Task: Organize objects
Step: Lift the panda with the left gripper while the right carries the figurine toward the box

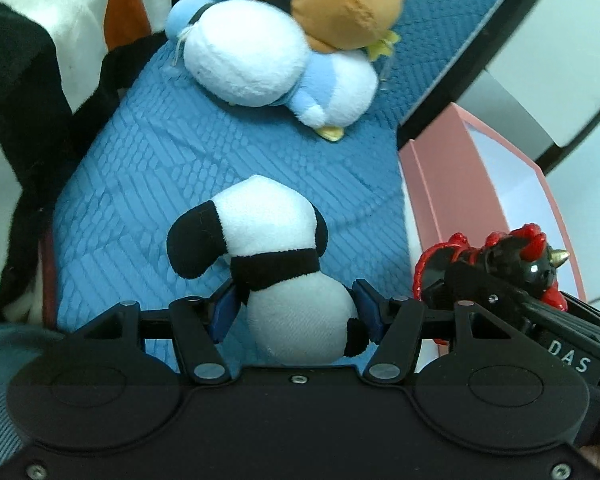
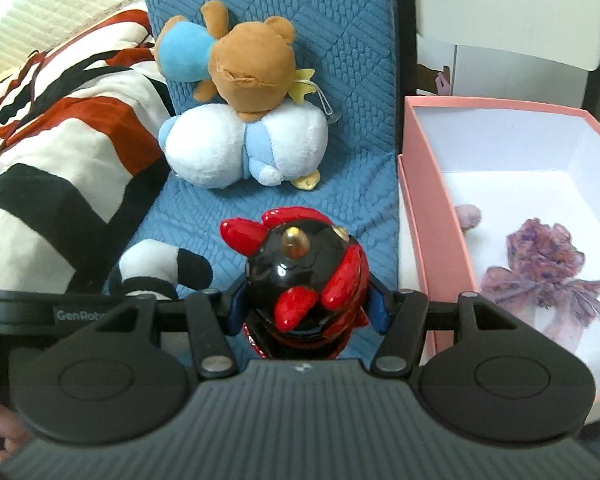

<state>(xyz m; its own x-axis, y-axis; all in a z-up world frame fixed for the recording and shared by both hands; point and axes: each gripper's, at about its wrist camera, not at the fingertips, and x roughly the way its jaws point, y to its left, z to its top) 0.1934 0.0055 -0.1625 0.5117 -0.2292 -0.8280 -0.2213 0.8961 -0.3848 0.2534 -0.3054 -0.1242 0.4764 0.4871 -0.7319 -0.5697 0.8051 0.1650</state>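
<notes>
My left gripper (image 1: 296, 312) pinches the panda (image 1: 268, 256) just above the blue quilt (image 1: 148, 168). My right gripper (image 2: 306, 304) clamps the glossy red-and-black figure (image 2: 304, 276) beside the pink box (image 2: 424, 240). I judge the box is the goal: carry the hard figure over the wall, lower it clear of the purple bow (image 2: 548, 276), then release; the panda goes in afterwards.
</notes>
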